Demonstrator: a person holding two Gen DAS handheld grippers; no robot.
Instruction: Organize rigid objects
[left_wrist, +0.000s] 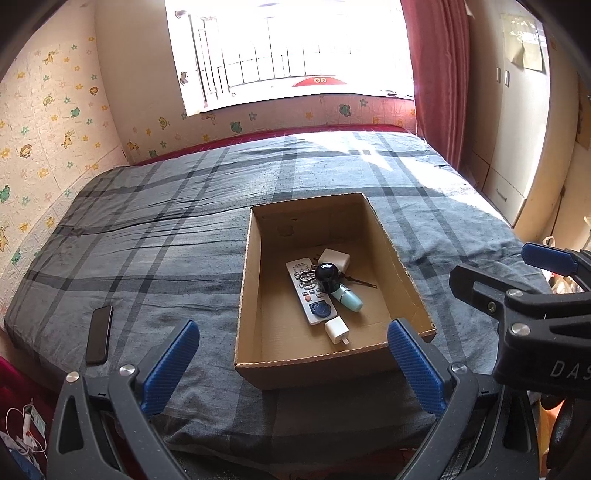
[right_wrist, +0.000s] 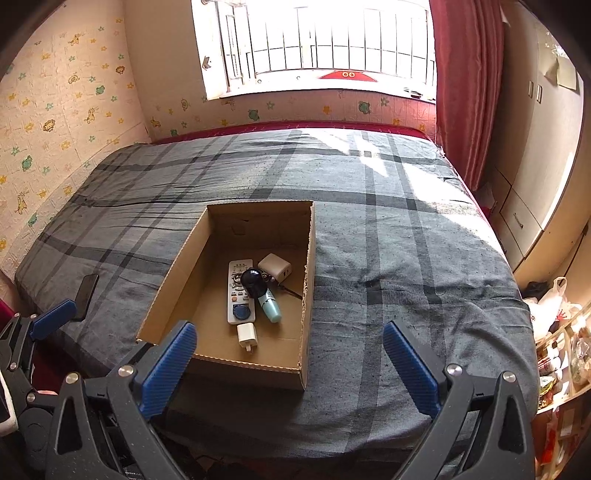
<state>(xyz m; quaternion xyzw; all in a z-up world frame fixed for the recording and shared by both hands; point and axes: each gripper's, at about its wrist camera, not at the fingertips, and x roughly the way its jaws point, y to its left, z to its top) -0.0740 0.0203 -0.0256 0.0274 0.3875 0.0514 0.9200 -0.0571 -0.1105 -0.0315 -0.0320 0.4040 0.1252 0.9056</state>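
Note:
An open cardboard box (left_wrist: 314, 373) (right_wrist: 251, 373) lies on the grey plaid bed (left_wrist: 147, 240). Inside it are a white remote (left_wrist: 304, 299) (right_wrist: 233, 291), a mint bottle with a black cap (left_wrist: 347, 297) (right_wrist: 269, 304), a blue tag (left_wrist: 319, 309), keys (left_wrist: 360, 282), a large white charger (left_wrist: 334, 258) (right_wrist: 275, 267) and a small white charger (left_wrist: 337, 330) (right_wrist: 245, 334). A black phone (left_wrist: 99, 339) (right_wrist: 86, 295) lies on the bed, left of the box. My left gripper (left_wrist: 293, 369) is open before the box's near wall. My right gripper (right_wrist: 290, 365) is open at the box's near right corner. Both are empty.
Sticker-covered walls bound the bed on the left and far side, below a bright window (left_wrist: 288, 48). A red curtain (right_wrist: 469, 85) and a wardrobe (right_wrist: 535, 177) stand on the right. Bags and cluttered shelves (right_wrist: 557, 332) sit past the bed's right edge. Cables (left_wrist: 26, 432) lie at lower left.

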